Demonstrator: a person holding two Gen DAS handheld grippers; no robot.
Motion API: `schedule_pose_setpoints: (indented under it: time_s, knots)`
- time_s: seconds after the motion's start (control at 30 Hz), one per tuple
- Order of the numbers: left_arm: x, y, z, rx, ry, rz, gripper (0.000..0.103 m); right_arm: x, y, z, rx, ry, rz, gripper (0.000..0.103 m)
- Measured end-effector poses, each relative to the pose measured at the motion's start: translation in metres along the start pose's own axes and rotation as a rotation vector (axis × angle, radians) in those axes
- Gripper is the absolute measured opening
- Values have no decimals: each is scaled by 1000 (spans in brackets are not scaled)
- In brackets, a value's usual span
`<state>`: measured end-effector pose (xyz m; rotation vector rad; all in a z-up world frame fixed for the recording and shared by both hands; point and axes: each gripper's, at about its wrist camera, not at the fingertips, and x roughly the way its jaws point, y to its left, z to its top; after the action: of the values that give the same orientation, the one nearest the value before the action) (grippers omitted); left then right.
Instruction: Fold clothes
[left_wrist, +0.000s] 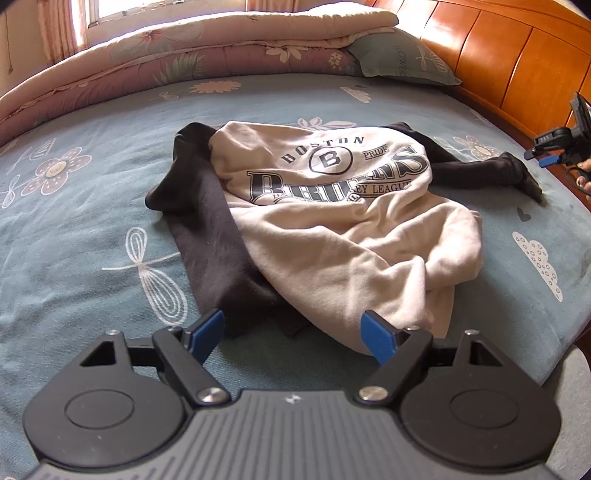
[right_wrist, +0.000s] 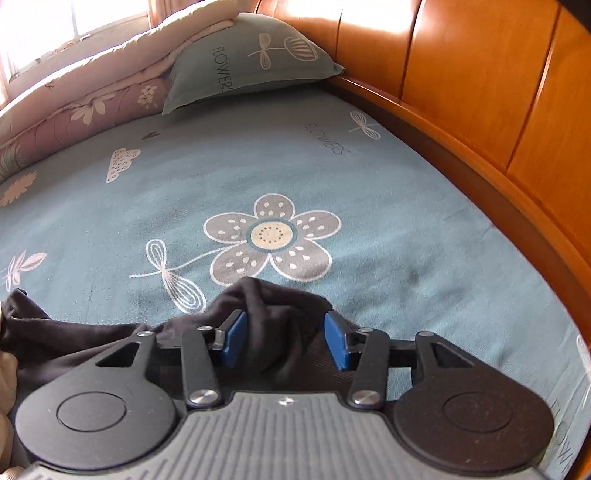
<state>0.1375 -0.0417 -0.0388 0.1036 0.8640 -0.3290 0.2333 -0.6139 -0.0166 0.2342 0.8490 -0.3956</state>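
Cream cotton sweatshirt with dark sleeves and Boston Bruins print (left_wrist: 332, 221) lies crumpled mid-bed on teal flower-print bedsheet (left_wrist: 92, 240). Left claw (left_wrist: 291, 336) spread wide, empty, hem at its 12 o'clock. Right claw (right_wrist: 282, 339) half-spread, black sleeve cuff (right_wrist: 273, 314) loose between blue pads (right_wrist: 233, 338), ungripped. Teal pillow (right_wrist: 251, 59) at 12 o'clock.

Daylight enters from the window (left_wrist: 99, 11) at the far left corner, blown out to white in both views. It glares on the folded quilt (left_wrist: 207, 33) and the wooden headboard (right_wrist: 461, 74). Fisheye distortion bows the bed (right_wrist: 388, 192) edges; focus is fairly sharp, shadows soft.
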Motion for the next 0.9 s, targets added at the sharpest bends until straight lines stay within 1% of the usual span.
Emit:
schedule_pose_setpoints:
  time_s: [0.1,0.3,0.4,0.43,0.47,0.5,0.57,0.6,0.63,0.67,0.7,0.77,0.83,0.9]
  knots:
    - [3,-3,2,9,4,-1,82,-1,-14,-11,38,14,26,61]
    - [11,-12,6,25,9,-13,82,15,-52,-36,236,80,120,61]
    - [14,-15,8,23,10,-11,82,31,-62,-45,299,112,142,61]
    - [16,-15,8,23,15,-9,82,37,-62,-48,303,112,145,63]
    - [17,-16,9,23,19,-3,82,39,-60,-48,301,90,156,66]
    - [18,-16,10,24,22,3,82,42,-58,-49,299,70,167,72]
    - [21,-16,11,25,28,12,82,46,-51,-46,282,44,161,73]
    - [21,-16,11,24,29,14,82,48,-47,-45,267,32,150,72]
    - [22,-16,12,23,30,15,82,49,-43,-43,247,25,134,63]
    - [22,-17,13,23,31,15,82,51,-40,-42,230,19,120,59]
    - [22,-18,13,24,30,14,82,50,-39,-41,223,16,115,57]
    - [22,-19,14,30,29,11,82,48,-40,-41,219,11,117,48]
    - [23,-20,15,35,29,9,82,42,-46,-41,225,7,124,32]
    - [22,-21,14,37,27,5,82,34,-54,-41,232,4,127,30]
